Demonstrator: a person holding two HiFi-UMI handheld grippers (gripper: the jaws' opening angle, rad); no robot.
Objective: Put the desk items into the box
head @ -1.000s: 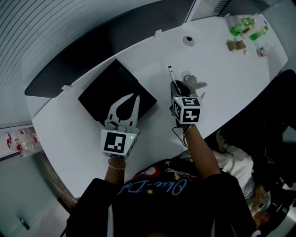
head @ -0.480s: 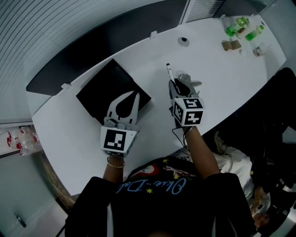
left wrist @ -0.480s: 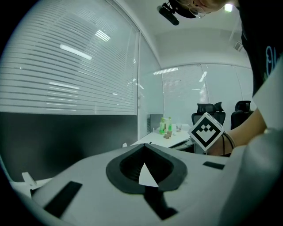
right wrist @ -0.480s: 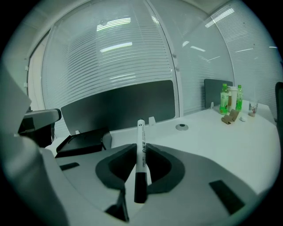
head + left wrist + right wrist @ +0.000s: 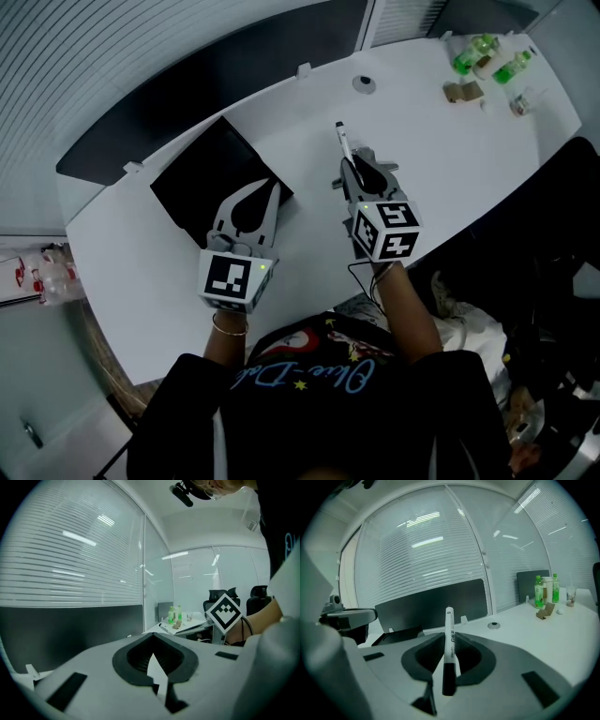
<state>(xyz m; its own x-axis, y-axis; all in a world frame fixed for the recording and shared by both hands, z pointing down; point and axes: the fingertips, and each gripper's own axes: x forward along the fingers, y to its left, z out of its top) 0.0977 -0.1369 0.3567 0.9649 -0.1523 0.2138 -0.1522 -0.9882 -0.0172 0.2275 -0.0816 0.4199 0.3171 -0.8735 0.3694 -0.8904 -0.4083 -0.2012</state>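
1. Gripping a white marker [image 5: 343,145], your right gripper [image 5: 357,175] has its jaws closed partway onto the barrel. In the right gripper view the marker [image 5: 449,625] stands straight up between the two jaws, with its black end nearest the camera and its white tip sticking out past the jaw tips.
2. Your right gripper sits above the white desk [image 5: 441,159], to the right of the black box [image 5: 202,183]. The marker is apart from the box and points toward the far edge of the desk.
3. Your left gripper [image 5: 274,191] has its jaw tips together and nothing between them. In the left gripper view [image 5: 152,637] the tips meet at the front, and only a rounded gap stays behind them.
4. In the head view your left gripper's jaws overlap the near right edge of the box. The box lies flat on the left part of the desk, its corner turned toward you.
5. Far across the desk to the right stand green bottles [image 5: 478,54], with a small brown cardboard piece [image 5: 464,91] just beside them.
6. A round grommet [image 5: 363,83] sits in the desk beyond the marker tip.
7. A dark panel [image 5: 216,84] runs along the far edge of the desk, with window blinds [image 5: 426,559] behind it.
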